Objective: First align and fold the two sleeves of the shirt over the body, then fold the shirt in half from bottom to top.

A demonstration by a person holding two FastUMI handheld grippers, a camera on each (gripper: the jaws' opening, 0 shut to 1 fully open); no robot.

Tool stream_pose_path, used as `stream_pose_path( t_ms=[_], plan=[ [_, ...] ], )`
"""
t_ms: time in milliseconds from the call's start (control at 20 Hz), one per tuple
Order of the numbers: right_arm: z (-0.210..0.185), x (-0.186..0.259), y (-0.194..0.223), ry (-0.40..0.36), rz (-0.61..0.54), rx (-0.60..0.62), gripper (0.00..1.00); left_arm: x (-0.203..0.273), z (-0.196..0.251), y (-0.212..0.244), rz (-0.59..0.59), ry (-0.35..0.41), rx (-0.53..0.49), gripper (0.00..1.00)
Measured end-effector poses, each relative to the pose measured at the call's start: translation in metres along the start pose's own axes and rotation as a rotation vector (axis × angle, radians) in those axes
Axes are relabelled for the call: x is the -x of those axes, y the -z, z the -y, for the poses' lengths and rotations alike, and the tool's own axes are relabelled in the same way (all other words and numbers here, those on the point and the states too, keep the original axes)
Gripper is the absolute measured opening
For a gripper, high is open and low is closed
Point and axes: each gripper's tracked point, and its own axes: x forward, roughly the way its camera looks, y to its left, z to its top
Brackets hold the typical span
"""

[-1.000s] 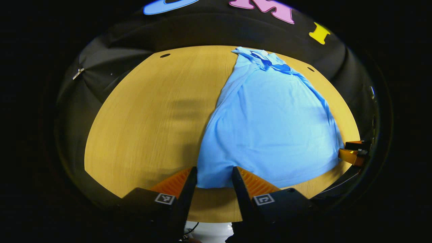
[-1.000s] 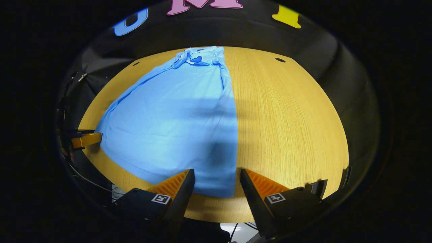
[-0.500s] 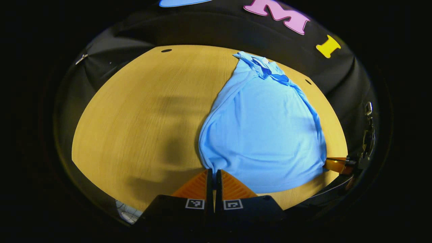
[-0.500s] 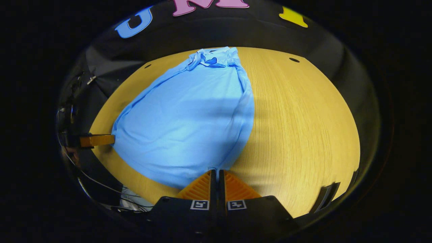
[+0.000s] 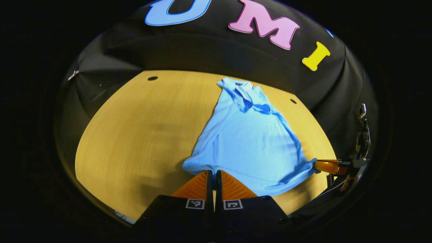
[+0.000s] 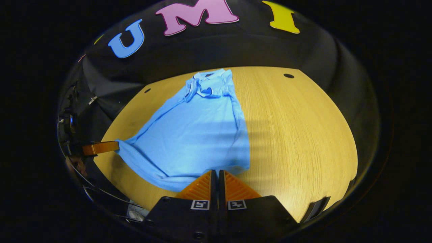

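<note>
No containers on the table, just the light blue shirt lying on the wood, so nothing to report inside anything.

Your left gripper is clenched on the shirt's hem corner at the near left; both fingers meet w/ cloth pinched between them. Your right gripper is likewise clenched on the near right hem corner. In the left gripper view you can see the right gripper at the far right edge, its tip at the other hem corner; in the right gripper view the left gripper sits at the left edge, tip touching the cloth there.

Vs 1 s ago: both sets of jaws were wide open then, straddling the hem; by 0.5 s ago they'd closed on it. Since then the hem has come up off the table. It now hangs between your two grippers in a shallow sag, w/ a shadow under it on the wood. The shirt also looks smaller and farther off in both views, and more of the booth wall shows above the table.

Shirt's long axis runs straight away from you: hem near, collar at the far end close to the back table edge, pointing toward the wall. Sleeves look already folded in, as the outline is a narrow strip w/ no sleeve sticking out. Collar end rests flat on the table.
</note>
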Motion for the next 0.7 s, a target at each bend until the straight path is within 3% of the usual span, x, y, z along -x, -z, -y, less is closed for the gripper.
stream_pose_path(
  t_ms=[350,400,450,700],
  plan=[
    [0.028,-0.057,-0.125,0.01,0.166,-0.039,0.05,-0.063,0.005,-0.116,0.145,-0.013,0.014,0.06],
    [0.033,-0.068,-0.142,0.013,0.187,-0.043,0.11,-0.073,0.004,-0.132,0.161,-0.02,0.018,0.06],
    [0.036,-0.08,-0.158,0.015,0.204,-0.048,0.05,-0.086,0.003,-0.148,0.177,-0.028,0.018,0.06],
    [0.052,-0.142,-0.228,0.014,0.269,-0.071,0.05,-0.146,0.0,-0.214,0.239,-0.051,0.033,0.06]
  ],
)
